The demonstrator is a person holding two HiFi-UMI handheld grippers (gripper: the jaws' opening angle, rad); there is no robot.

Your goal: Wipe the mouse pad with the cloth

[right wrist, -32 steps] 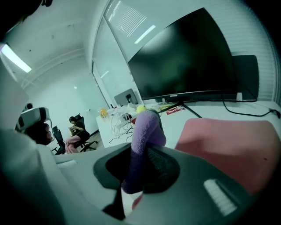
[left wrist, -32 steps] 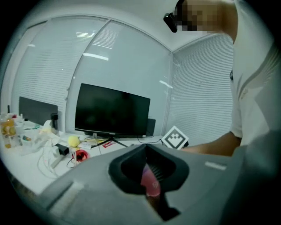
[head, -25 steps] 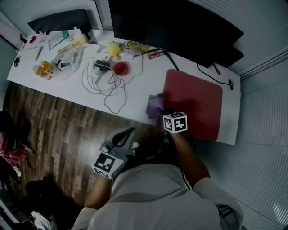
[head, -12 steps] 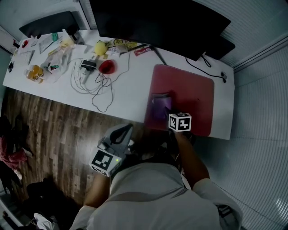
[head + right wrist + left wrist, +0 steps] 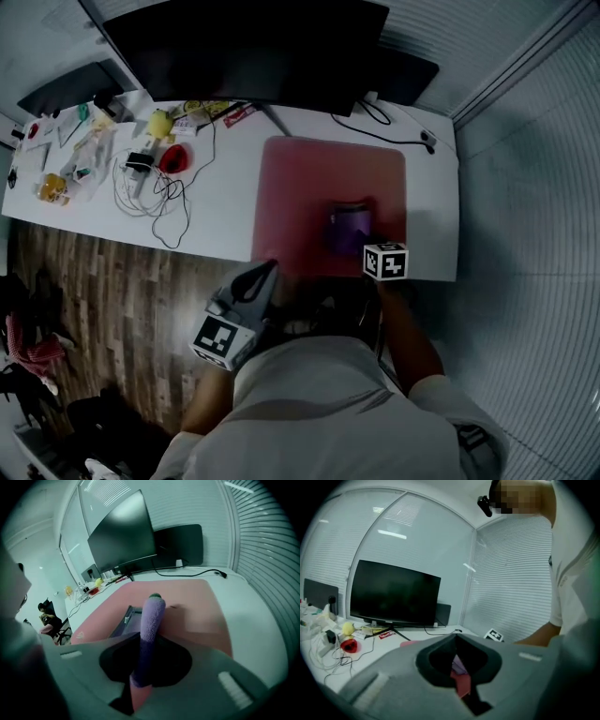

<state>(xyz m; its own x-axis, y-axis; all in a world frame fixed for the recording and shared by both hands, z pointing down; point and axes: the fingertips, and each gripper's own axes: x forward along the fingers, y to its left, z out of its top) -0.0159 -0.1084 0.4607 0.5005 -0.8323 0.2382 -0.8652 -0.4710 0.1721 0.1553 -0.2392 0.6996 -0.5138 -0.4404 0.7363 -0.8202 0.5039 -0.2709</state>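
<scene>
Two tongs, only one working: the right tongs (image 5: pixel 145 667) are clamped on the cloth (image 5: pixel 151 625), jaws pinching it edge-on so it stands as a narrow band between them. The left tongs (image 5: pixel 457 667) are closed to a point with nothing between them, held off the table (image 5: pixel 216 202) edge by the person's body, just short of the pad's near left corner. The cloth's long axis runs straight out along the right tongs, away from the person toward the monitor (image 5: pixel 244 47). From above, the cloth (image 5: pixel 350 228) sits on the near right part of the mouse pad (image 5: pixel 300 187), right at the tip of the right tongs (image 5: pixel 361 246). Most of the bare pad lies to the left and farther away, so the next stroke likely goes that way. Right hand is the one on the job; left tongs (image 5: pixel 253 281) are apart from the cloth. The cloth is purple and fuzzy like terry, folded thick, with a darker flat flap lying on the pad at its left. The pad is dull red, flat and rectangular with rounded corners.
</scene>
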